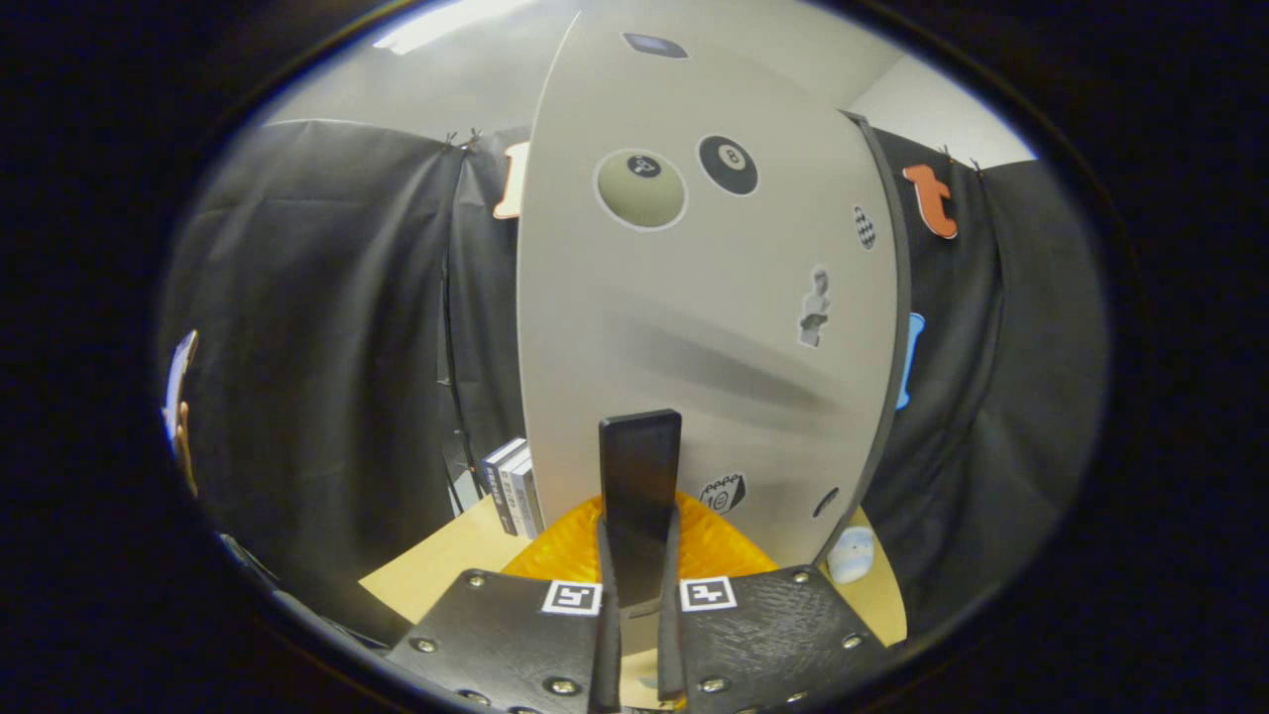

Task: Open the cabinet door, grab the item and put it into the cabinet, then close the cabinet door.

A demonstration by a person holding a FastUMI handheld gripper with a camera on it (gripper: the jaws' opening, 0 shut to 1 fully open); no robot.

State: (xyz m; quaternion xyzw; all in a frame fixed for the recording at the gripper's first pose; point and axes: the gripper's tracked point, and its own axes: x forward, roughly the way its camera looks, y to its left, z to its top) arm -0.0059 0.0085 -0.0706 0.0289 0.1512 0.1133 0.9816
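Nearest us, our tool (639, 635) has its two fingers drawn close together, both pressing on a flat, dark, rectangular slab-like item (639, 486) that stands upright between them and rises above their tips. Just beneath and behind the item we see an orange, ribbed, rounded object (714, 545) lying on the light wooden bench (436, 570). Beyond it stands the pale grey cabinet door (694, 327), tall and dotted with round and small figure stickers; it is shut as far as we can tell. Left of the cabinet's foot, several upright books (514, 488) stand on the bench. At its right foot sits a small pale blue rounded thing (851, 555). Black cloth (327, 327) hangs on both sides.
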